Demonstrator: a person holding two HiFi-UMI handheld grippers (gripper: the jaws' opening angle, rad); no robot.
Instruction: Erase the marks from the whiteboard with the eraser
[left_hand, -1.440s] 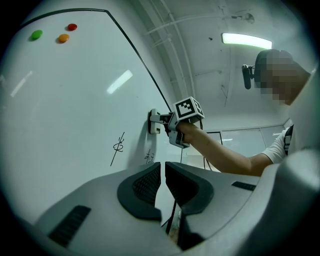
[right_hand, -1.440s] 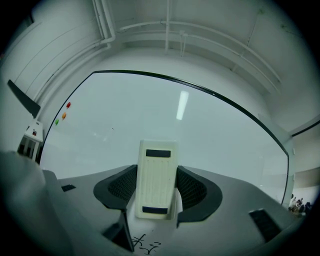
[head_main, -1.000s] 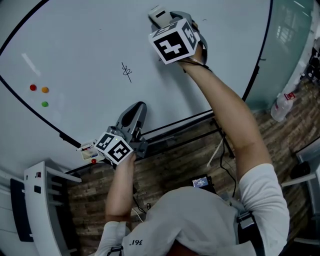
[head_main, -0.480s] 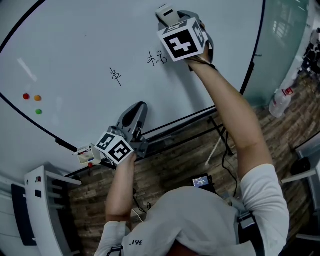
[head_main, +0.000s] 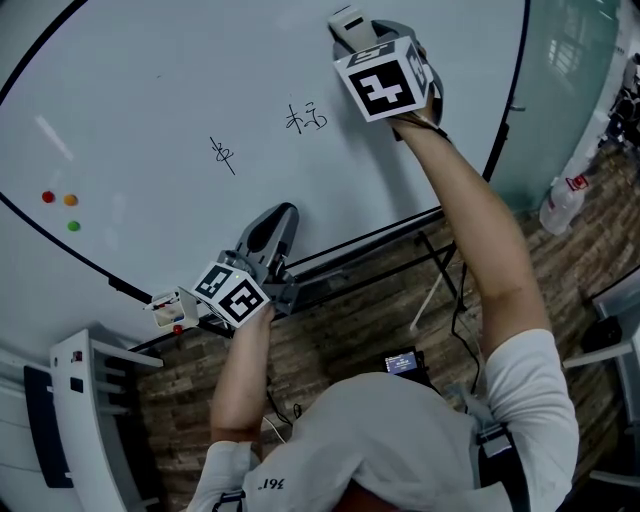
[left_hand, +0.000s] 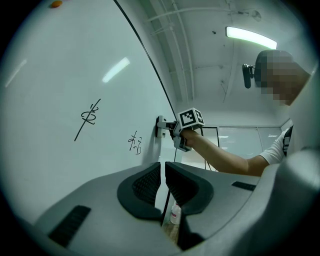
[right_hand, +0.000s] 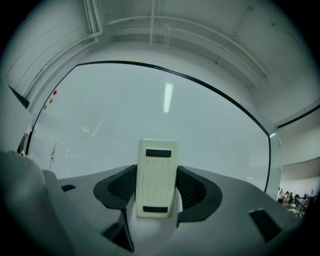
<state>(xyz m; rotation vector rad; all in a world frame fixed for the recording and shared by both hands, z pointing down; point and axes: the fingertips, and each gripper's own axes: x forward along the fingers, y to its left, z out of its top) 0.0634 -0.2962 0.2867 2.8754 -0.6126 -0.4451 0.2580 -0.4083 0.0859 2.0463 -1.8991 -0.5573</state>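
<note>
One eraser (right_hand: 156, 172) in right gripper (right_hand: 156, 187), against whiteboard (right_hand: 215, 130).

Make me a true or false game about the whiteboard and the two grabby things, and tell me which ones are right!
1. The right tongs are holding the eraser. True.
2. The whiteboard is all clean. False: two black marks are on it, one scribble and another to its right.
3. The left tongs are holding a marker pen. False: they are nearly together with nothing between them, low down by the board's bottom edge.
4. Three small coloured dots sit on the left part of the board. True: a red dot, an orange dot and a green dot.
5. The eraser is covering a scribble. False: in the head view it is apart from both.
</note>
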